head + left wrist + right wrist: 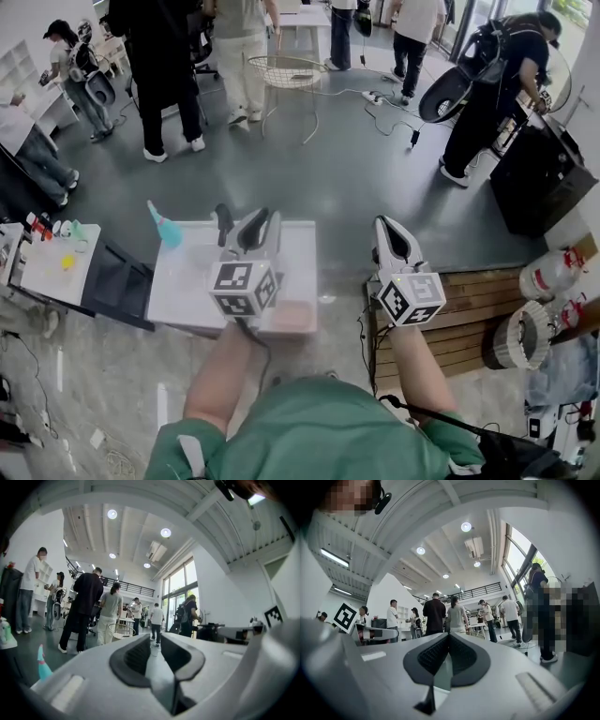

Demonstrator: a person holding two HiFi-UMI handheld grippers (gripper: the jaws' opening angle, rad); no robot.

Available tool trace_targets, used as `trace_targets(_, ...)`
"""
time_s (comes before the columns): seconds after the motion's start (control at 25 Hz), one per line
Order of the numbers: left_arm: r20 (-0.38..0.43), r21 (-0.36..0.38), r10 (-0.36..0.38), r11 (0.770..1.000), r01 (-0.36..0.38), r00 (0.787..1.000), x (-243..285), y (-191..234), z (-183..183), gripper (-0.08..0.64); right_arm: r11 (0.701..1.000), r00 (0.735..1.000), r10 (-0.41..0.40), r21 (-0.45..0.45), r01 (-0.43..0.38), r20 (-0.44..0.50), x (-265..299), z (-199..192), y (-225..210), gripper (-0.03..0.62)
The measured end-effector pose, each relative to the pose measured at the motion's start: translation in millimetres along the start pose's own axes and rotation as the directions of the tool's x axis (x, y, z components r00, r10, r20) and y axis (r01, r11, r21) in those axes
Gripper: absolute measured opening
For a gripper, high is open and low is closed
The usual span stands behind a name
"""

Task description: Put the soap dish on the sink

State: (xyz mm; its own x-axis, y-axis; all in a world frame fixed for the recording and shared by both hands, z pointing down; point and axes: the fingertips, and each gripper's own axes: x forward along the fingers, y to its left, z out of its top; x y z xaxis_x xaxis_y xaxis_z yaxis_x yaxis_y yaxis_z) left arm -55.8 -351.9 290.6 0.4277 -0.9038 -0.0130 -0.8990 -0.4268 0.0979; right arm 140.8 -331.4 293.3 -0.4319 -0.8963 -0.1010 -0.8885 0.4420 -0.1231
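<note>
A wide hall with a grey floor [328, 178] spreads out ahead, with several people standing at its far side near a wire basket [286, 70]. Close in stands a white surface [178, 291], and to its right, across a strip of floor, a slatted wooden bench [469, 309]. A teal bottle [166, 228] stands at the white surface's far left corner. What looks like the soap dish [295, 317], pale pink, lies at the near right corner, close to both edges. It sits just beside the marker cube of the left claw [251, 225], behind the jaws. This claw hangs over the surface with its jaws narrowly apart and nothing between them [153, 644]. The right claw [392, 230] hangs over the bench's left end, jaws closed together and empty [448, 637]. Bare floor lies beyond the far edge.
</note>
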Motion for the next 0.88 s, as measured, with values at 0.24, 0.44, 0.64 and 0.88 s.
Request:
trace_targets(0.24, -0.001, -0.004, 0.001, 1.000, -0.001, 1.000, -3, 2, -3, 0.063, 1.000, 1.000, -0.002, 0.003, 0.002, 0.001, -2, -2, 4, -0.011)
trace_targets(0.44, 0.000, -0.005, 0.001, 1.000, -0.001, 1.000, -4, 0, -1, 0.063, 1.000, 1.000, -0.003, 0.007, 0.003, 0.002, -5, 1, 4, -0.011)
trace_targets(0.64, -0.003, -0.004, 0.004, 1.000, -0.004, 1.000, -8, -4, 0, 0.060, 1.000, 1.000, 0.003, 0.006, -0.003, 0.007, -10, 4, 6, -0.011)
trace_targets(0.88, -0.006, -0.010, 0.009, 1.000, -0.009, 1.000, -11, -6, -4, 0.057, 1.000, 1.000, 0.022, -0.002, -0.022, 0.011, -15, 3, 9, -0.011)
